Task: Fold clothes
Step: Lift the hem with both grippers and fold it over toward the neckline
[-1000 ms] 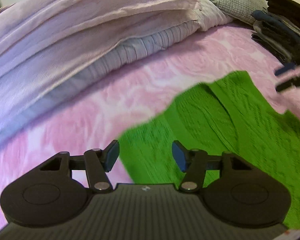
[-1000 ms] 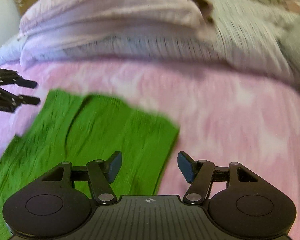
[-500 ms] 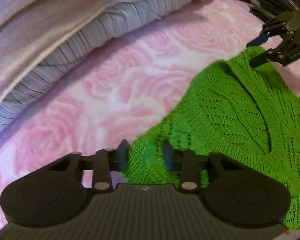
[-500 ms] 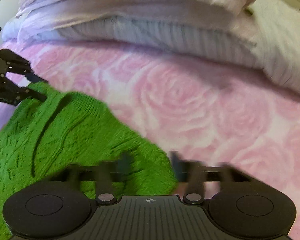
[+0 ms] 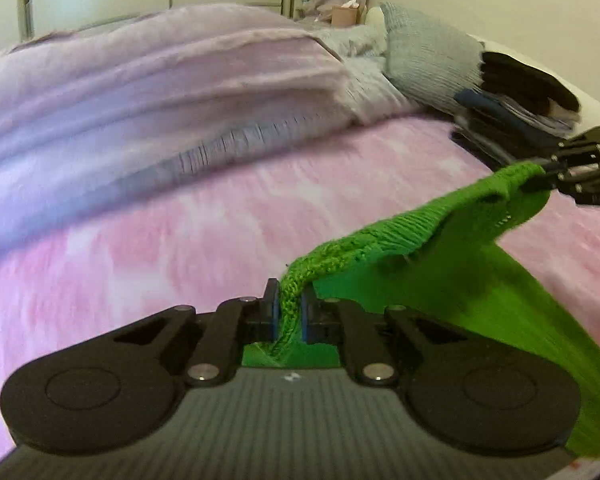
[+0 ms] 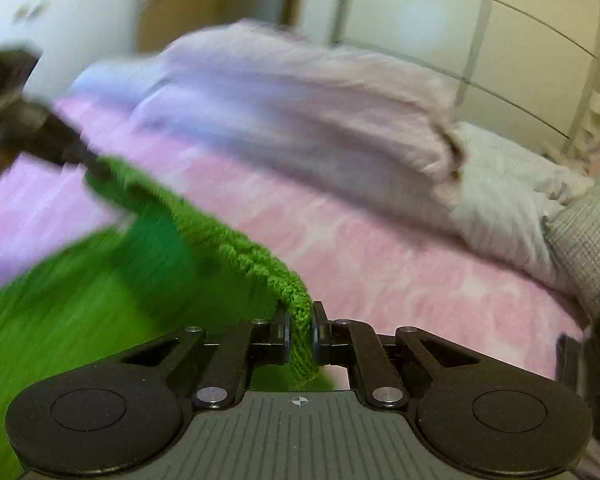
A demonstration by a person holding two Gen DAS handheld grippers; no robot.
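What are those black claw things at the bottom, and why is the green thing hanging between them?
Those are two grabbers, each held in a person's hand, each with a camera looking out along its two fingers. One picture comes from the left gripper, the other from the right gripper. Each also shows the other grabber off to the side. Both are shut on the top edge of a green knitted sweater, which they hold up above a bed with a pink rose-patterned blanket. Behind lie a lilac duvet, a grey pillow, and a stack of dark folded clothes. The pictures are blurry.
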